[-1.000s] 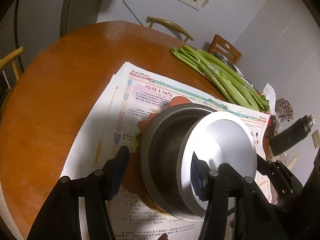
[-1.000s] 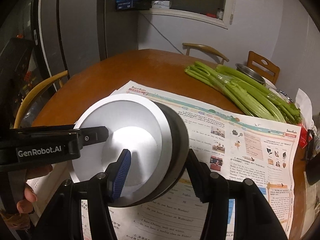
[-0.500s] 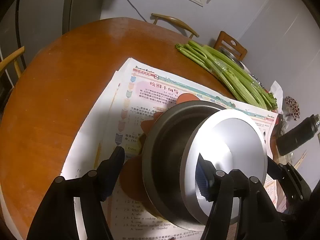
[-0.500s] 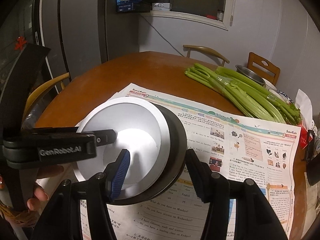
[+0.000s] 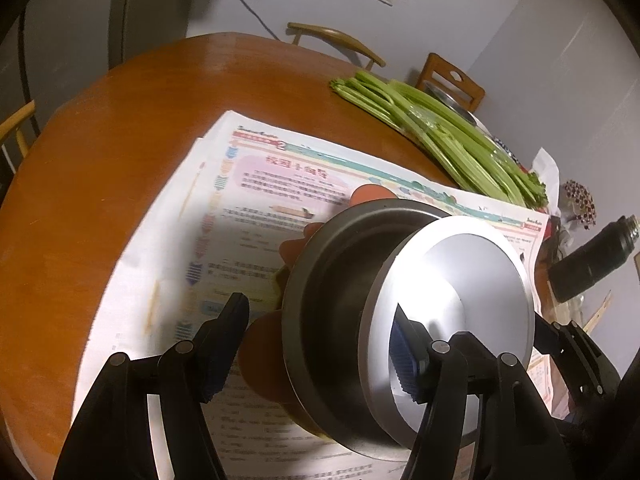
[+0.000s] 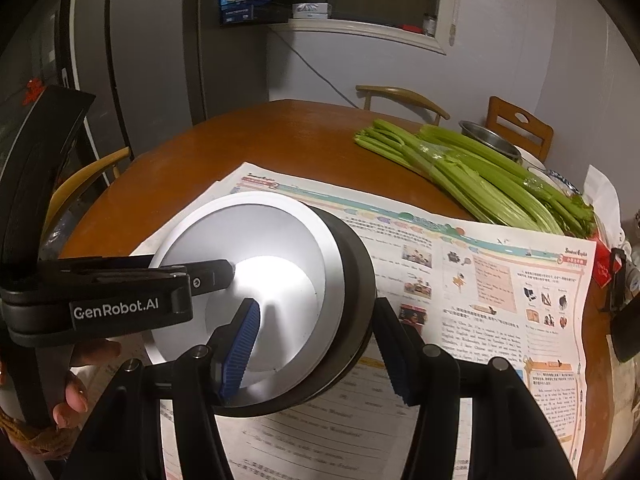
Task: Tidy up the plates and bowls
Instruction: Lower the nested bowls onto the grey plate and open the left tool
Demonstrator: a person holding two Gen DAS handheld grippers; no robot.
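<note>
You are risking a slip: the plate (image 6: 248, 280) is sitting tilted inside the bowl (image 6: 356, 280), and the smooth metal could slide out sideways or tip the bowl on the loose newspaper (image 6: 480, 280) if you pull either jaw unevenly. Your right gripper (image 6: 316, 344) is standing wide, its jaws straddling both rims at lower centre of its frame; whether it is pinching, you cannot tell. Your left gripper (image 5: 320, 344) is also gaping across the bowl's rim at lower centre, gripping nothing visibly.
</note>
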